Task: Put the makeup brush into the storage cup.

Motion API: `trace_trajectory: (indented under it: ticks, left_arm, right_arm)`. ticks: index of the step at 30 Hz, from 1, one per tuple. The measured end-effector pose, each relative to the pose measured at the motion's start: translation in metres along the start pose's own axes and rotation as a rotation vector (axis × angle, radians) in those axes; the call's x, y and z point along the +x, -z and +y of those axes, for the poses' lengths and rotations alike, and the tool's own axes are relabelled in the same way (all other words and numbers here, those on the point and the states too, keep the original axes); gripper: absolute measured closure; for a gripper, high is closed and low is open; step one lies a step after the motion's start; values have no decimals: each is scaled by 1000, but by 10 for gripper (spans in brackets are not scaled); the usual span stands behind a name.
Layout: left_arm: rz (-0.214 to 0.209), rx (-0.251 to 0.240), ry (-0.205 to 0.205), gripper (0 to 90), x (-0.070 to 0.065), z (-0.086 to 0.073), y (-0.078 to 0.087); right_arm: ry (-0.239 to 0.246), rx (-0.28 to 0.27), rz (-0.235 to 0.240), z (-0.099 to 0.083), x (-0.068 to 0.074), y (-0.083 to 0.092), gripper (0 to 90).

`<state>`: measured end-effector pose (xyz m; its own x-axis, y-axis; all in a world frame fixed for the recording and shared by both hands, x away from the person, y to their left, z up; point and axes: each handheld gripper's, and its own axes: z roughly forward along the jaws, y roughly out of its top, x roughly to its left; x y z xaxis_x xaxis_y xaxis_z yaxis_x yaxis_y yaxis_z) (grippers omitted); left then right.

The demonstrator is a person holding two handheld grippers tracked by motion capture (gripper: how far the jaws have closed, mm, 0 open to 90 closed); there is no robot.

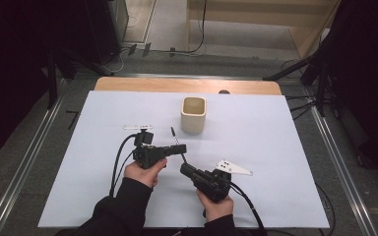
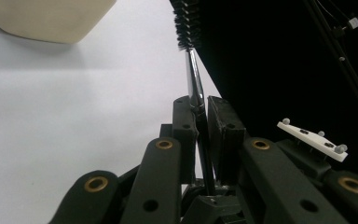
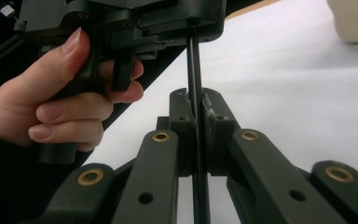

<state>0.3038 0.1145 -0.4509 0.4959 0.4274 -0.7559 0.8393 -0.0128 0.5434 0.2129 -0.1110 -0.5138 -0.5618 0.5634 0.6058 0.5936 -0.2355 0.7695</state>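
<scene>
A thin brush [image 1: 176, 140] with a metal shaft and black bristles at its far end is held over the white sheet [image 1: 275, 147] by both grippers. My left gripper [image 1: 181, 149] comes in from the left and is shut on the shaft; in the left gripper view its pads [image 2: 185, 116] clamp the shiny shaft [image 2: 193, 79] below the bristles [image 2: 186, 23]. My right gripper [image 1: 184, 169] grips the lower end from the front; in the right gripper view its jaws [image 3: 196, 100] are shut on the dark shaft [image 3: 192, 60]. A cream cup [image 1: 193, 114] stands upright behind the brush.
The white sheet covers a wooden table [image 1: 187, 85]. Black stand legs [image 1: 295, 69] and cables lie on the floor beyond and beside it. A person's hand [image 3: 60, 102] wraps the left gripper's handle. The cup's corner [image 2: 46, 18] sits close ahead of the left jaws.
</scene>
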Motion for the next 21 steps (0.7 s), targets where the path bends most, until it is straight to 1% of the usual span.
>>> trace_trajectory:
  ticks: [3,4,6,8,10,12,13,15,17,19,21]
  left_arm:
    - [-24,8,14,849,1,0,0]
    - [-29,12,20,855,2,0,0]
    - [-30,15,20,856,2,0,0]
    - [-32,18,19,856,2,0,0]
    - [-26,19,8,856,2,1,0]
    - [-17,23,-4,856,1,1,1]
    - [-13,27,-11,856,1,2,1]
    - [1,31,-24,855,1,2,1]
    - [12,38,-35,855,2,3,2]
    - [13,45,-33,855,3,3,1]
    - [21,53,-42,855,4,3,1]
  right_arm:
    - [-2,18,10,0,-1,-1,843]
    - [1,24,7,0,-2,-2,833]
    - [-1,34,6,0,-3,-2,812]
    - [9,36,3,1,-3,-2,775]
    - [15,41,-7,3,-4,-1,691]
    - [5,46,-9,6,-4,-2,566]
    - [1,60,-9,8,-5,-2,498]
    - [-3,82,-14,11,-5,-3,427]
    - [11,102,-17,15,-5,-3,357]
    - [40,122,-31,20,-4,-3,291]
    - [58,147,-34,25,-4,-3,257]
